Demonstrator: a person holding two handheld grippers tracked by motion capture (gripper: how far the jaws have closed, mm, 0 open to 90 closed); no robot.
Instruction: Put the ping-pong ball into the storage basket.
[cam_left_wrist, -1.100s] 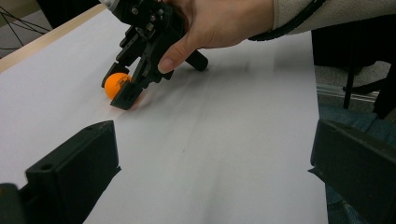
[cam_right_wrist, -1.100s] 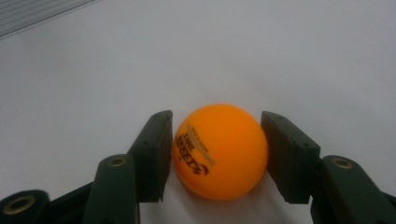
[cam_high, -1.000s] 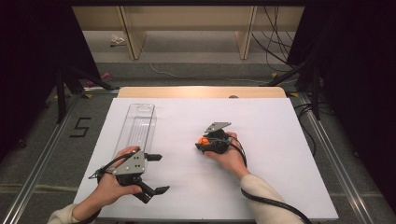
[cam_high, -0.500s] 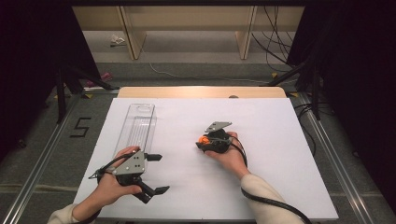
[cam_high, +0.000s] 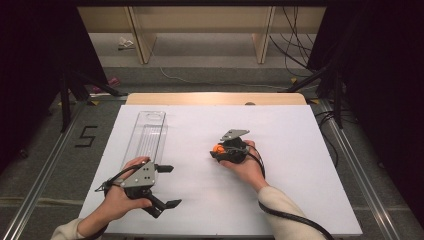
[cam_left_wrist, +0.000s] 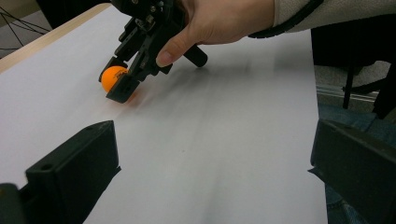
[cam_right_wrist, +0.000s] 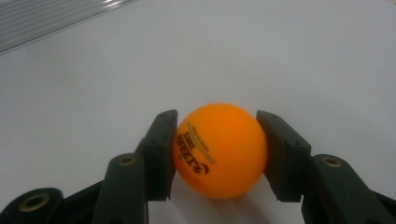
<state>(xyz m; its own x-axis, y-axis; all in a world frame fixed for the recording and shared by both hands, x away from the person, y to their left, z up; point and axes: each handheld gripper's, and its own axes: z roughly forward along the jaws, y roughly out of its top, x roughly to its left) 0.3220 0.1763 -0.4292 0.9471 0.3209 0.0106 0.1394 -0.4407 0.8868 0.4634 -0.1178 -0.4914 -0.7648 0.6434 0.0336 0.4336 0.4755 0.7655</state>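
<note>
Orange ping-pong ball sits on the white counter, right of centre, clamped between the two pads of the right tool, jaws just closed in on it. Likely very light, hollow, hard-shelled, smooth: prone to squirt out or roll, could dent if squeezed. Best hold is across the widest middle, as here. Left tool hovers empty, jaws wide, beside the clear tray.

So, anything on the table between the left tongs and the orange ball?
Nothing: the left gripper view shows bare white tabletop from the open left tongs to the small orange plastic ball.
</note>
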